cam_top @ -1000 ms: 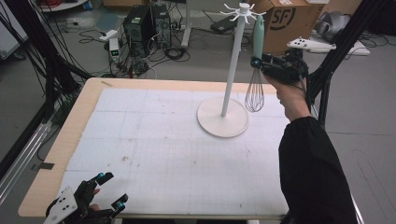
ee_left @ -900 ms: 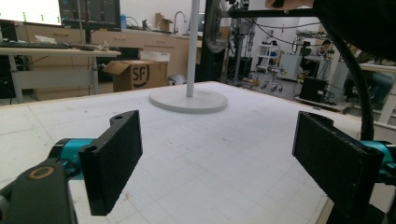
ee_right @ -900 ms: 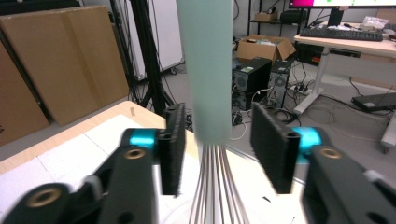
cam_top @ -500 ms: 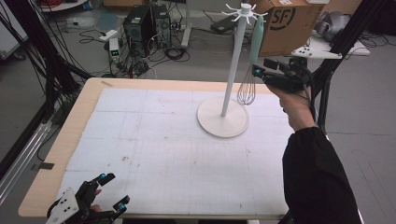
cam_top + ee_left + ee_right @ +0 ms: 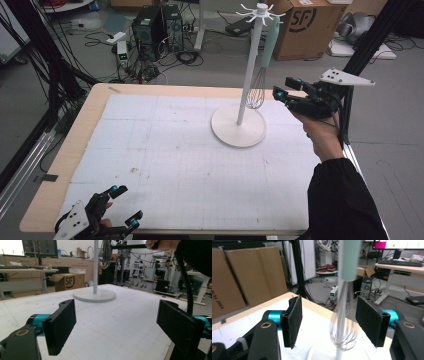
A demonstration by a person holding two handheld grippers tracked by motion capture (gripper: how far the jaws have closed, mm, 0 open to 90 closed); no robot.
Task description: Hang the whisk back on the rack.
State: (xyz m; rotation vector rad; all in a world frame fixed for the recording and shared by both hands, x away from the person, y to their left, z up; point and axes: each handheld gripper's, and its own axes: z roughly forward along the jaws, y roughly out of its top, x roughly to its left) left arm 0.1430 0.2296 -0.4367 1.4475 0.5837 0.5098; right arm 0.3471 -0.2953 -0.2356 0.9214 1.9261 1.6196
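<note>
On the stand (image 5: 239, 127), far right of the table (image 5: 60, 165): whisk (image 5: 256, 92), hung from a top hook, just left of the right gripper (image 5: 285, 89); its jaws had just been opening, spread, nothing between. Near edge: left gripper (image 5: 122, 205), spread, empty.

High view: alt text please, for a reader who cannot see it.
A whisk with a pale green handle hangs from a white stand on the table. The right gripper, jaws open, is just beside it, clear of it. The left gripper rests open at the near edge.
</note>
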